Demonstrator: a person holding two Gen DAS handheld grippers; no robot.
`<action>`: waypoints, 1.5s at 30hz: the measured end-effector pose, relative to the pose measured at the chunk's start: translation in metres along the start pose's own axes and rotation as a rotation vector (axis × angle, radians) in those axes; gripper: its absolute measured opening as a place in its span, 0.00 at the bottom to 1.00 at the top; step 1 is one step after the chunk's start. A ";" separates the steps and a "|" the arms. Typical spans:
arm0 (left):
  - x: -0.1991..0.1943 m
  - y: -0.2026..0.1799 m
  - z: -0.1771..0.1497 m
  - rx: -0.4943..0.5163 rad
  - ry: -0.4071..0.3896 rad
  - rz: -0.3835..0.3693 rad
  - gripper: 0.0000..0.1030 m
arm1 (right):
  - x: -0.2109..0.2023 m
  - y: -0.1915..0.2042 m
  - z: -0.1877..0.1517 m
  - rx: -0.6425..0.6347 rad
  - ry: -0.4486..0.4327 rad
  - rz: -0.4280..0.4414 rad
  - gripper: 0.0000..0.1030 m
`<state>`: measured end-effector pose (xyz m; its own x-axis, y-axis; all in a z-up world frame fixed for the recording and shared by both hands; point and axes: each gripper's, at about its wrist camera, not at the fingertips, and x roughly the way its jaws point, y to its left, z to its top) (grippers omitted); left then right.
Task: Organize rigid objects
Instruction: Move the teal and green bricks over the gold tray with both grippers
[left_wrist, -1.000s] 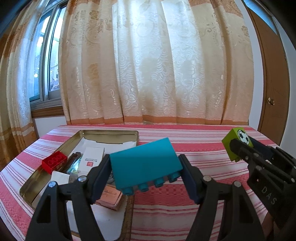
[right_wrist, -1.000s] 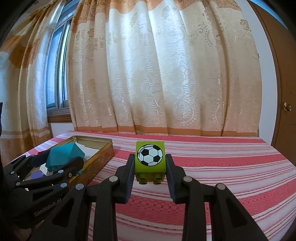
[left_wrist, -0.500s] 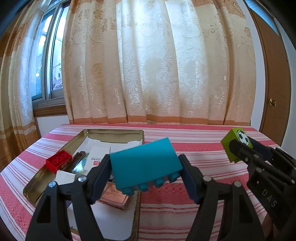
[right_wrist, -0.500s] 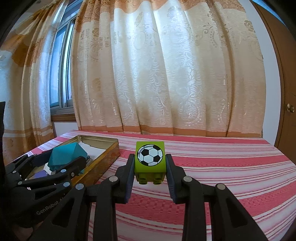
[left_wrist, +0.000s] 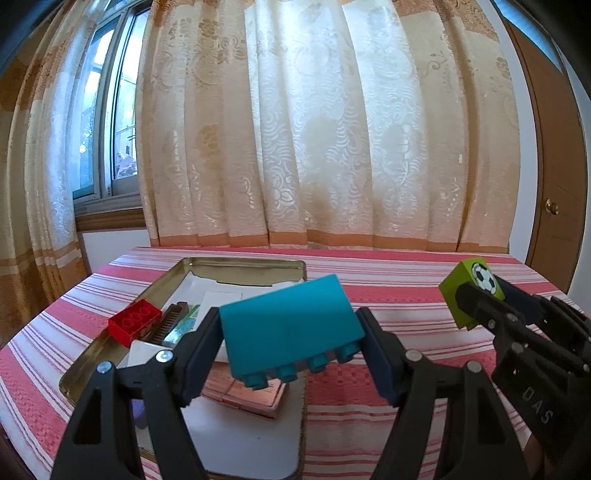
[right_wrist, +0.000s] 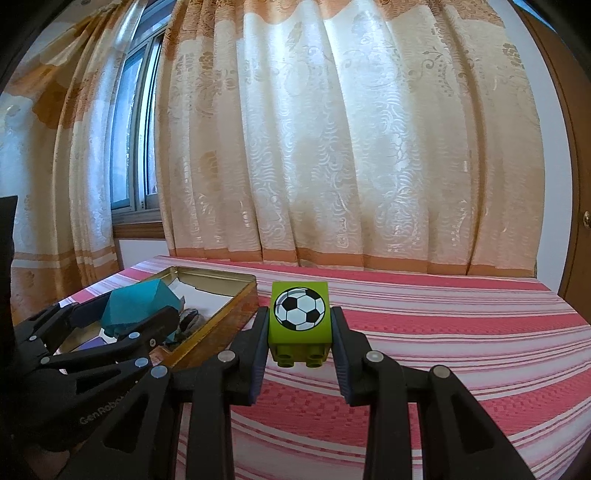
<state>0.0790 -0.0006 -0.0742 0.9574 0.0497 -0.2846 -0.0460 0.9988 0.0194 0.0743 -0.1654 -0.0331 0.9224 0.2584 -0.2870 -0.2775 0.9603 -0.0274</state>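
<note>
Teal brick, studs down, is clamped in the left hand-held gripper above the tin tray, presumably for dropping in; at two o'clock the right hand-held gripper pinches the green football block over the counter, likely waiting its turn.

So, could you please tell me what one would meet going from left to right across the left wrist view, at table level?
Red brick in the metal tin → teal brick held in the left hand-held gripper → green football block held in the right hand-held gripper.
</note>
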 end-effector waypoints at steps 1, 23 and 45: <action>0.000 0.001 0.000 0.000 0.000 0.002 0.70 | 0.000 0.001 0.000 -0.001 0.000 0.002 0.33; 0.003 0.024 0.001 -0.023 0.004 0.035 0.70 | 0.009 0.029 0.001 -0.034 0.011 0.054 0.33; -0.001 0.039 0.002 -0.031 -0.011 0.073 0.70 | 0.010 0.047 0.001 -0.048 0.008 0.085 0.33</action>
<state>0.0767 0.0383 -0.0716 0.9542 0.1223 -0.2731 -0.1243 0.9922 0.0097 0.0707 -0.1175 -0.0367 0.8931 0.3376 -0.2975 -0.3673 0.9288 -0.0488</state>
